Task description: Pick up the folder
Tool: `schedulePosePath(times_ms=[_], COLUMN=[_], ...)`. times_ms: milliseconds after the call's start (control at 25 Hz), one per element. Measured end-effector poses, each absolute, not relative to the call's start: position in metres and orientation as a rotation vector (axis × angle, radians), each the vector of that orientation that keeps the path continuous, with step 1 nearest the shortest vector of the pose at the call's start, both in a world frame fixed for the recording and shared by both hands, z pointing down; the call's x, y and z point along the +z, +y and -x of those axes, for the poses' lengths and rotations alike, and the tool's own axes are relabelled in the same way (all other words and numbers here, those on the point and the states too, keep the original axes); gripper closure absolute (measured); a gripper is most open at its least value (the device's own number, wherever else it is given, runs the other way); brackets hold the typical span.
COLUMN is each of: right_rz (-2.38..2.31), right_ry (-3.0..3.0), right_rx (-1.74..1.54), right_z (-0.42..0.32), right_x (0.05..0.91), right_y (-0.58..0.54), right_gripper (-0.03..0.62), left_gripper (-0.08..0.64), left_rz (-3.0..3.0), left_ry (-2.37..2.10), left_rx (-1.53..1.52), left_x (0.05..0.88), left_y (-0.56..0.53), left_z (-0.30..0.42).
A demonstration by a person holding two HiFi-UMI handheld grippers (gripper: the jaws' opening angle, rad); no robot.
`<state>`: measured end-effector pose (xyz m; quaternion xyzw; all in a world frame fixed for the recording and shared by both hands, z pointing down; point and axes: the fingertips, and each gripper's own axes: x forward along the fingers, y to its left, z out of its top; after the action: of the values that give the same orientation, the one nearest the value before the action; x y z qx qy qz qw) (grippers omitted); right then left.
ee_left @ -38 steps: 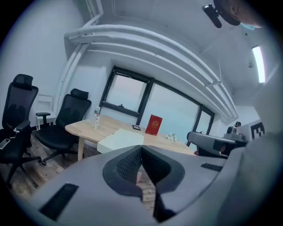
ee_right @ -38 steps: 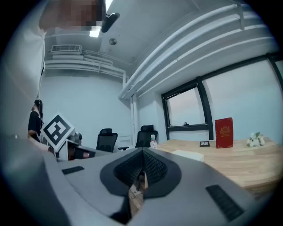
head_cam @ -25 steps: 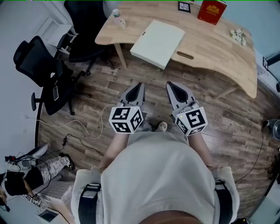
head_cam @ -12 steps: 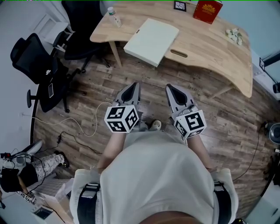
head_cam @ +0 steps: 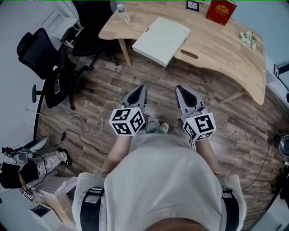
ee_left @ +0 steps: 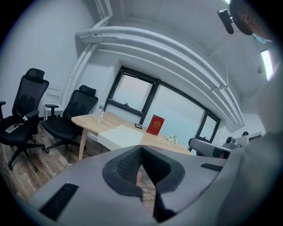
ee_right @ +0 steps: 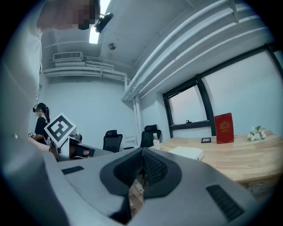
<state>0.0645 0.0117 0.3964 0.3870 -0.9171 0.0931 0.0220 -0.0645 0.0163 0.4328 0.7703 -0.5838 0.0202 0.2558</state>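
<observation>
The person is standing on the wood floor (head_cam: pixel 113 85) and holding both tools low in the middle of the head view, pointing them toward the top of the frame. The left gripper (head_cam: pixel 142 88) is sitting just left of centre with its jaws pressed fully together and nothing between them (its own view shows the two dark pads meeting along a single line). The right gripper (head_cam: pixel 179 89) is hanging just right of centre, its jaws likewise lying closed on each other and gripping nothing. The folder (head_cam: pixel 161 39), a flat white slab, is resting on the wooden desk (head_cam: pixel 221 49) in the upper middle of the head view. Its near edge is jutting past the desk's rim, well apart from both grippers. A bottle (head_cam: pixel 123 13) is standing at the desk's upper-left end, and a red box (head_cam: pixel 220 11) is standing upright near the top edge, to the right of the folder. Black office chairs (head_cam: pixel 45 63) are sitting at the upper left, beside the desk.
</observation>
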Motion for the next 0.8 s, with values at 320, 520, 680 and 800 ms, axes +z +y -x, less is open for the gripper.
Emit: schedulePosePath(times_ms=[320, 520, 680, 800], right_rz=[-1.205, -1.209, -1.197, -1.185], right_ry=[-2.835, -2.821, -2.82, -2.806], right_rx=[0.282, 0.275, 0.275, 0.274], right_z=[-0.066, -0.067, -0.064, -0.064], right_x=[0.399, 0.401, 0.402, 0.404], right_y=[0.002, -0.017, -0.032, -0.045], right_gripper=[0.574, 0.574, 0.574, 0.574], left_gripper=[0.54, 0.54, 0.54, 0.54], left_rz=[-2.036, -2.018, -1.989, -1.966], left_ry=[-1.585, -1.597, -1.597, -1.598], left_rx=[0.029, 0.022, -0.001, -0.03], left_x=[0.443, 0.447, 0.453, 0.457], left_y=[0.005, -0.01, -0.027, -0.043], left_z=[0.07, 0.075, 0.08, 0.083])
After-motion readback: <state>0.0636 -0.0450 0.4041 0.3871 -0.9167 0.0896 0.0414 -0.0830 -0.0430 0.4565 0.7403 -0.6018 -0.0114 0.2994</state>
